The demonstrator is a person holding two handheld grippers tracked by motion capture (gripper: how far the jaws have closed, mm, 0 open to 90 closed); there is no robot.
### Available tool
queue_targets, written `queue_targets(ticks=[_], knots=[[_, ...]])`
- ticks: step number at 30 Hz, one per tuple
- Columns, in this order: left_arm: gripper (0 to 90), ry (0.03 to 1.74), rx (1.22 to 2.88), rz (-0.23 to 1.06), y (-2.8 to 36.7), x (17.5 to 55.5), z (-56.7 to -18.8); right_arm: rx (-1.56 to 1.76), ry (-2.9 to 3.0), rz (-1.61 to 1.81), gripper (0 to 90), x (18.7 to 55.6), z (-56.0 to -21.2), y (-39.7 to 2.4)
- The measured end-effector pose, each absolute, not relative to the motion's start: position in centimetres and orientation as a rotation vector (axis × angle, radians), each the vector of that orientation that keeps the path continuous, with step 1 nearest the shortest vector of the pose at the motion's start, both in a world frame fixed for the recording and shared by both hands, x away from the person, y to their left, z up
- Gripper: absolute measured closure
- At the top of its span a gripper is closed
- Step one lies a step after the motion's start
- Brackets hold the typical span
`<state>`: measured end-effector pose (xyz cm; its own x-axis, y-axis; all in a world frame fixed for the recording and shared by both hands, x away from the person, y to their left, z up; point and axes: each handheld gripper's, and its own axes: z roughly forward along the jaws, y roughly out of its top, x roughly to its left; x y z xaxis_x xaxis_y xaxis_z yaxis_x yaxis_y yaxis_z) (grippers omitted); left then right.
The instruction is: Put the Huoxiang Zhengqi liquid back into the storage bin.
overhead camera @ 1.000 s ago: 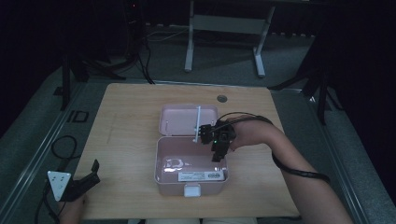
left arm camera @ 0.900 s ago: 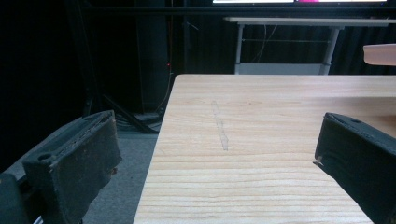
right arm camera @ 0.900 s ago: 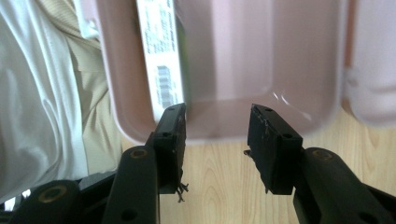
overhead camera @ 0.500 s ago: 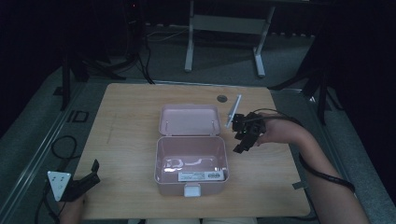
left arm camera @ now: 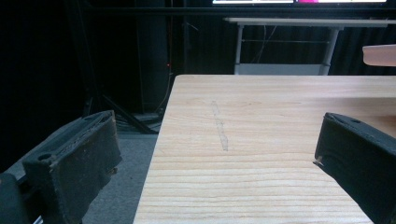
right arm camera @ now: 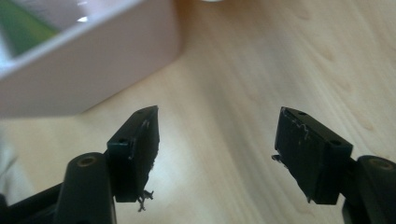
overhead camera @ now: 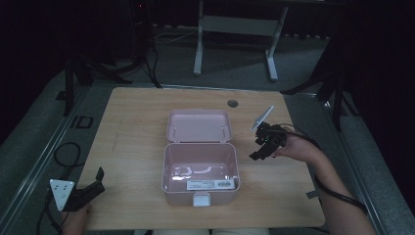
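From above, the right tool hovers just right of the open pink box. Its own view shows the jaws released, just opened, bare counter between. The left tool gapes empty.

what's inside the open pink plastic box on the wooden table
In the high view, the open pink plastic box holds a white label-like strip with green print on its floor near the front wall. Glare there hides any small items.

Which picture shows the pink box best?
The high view: the whole pink box sits open on the table, lid back. The right gripper view catches one blurry corner; the left gripper view shows a pink sliver at its right edge.
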<state>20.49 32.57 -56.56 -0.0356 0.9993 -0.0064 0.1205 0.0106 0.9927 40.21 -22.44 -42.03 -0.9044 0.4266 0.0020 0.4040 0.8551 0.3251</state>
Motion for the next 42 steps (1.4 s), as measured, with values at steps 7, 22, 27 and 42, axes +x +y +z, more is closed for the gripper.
queue_targets(ticks=[7,22,27,42], knots=[[0.4,1.327,1.274,1.166,32.6,20.5,-56.6,0.861,2.870,0.611,17.7,41.2,-45.7,-24.0],[0.4,1.326,1.272,1.164,32.6,20.5,-56.6,1.053,2.566,0.837,10.8,40.9,-50.7,-27.2],[0.4,1.326,1.274,1.164,32.6,20.5,-56.6,1.115,2.426,0.894,10.8,40.4,-52.2,-28.7],[0.4,1.326,1.270,1.164,32.6,20.5,-56.6,1.253,2.086,1.023,10.8,38.4,-54.3,-32.6]])
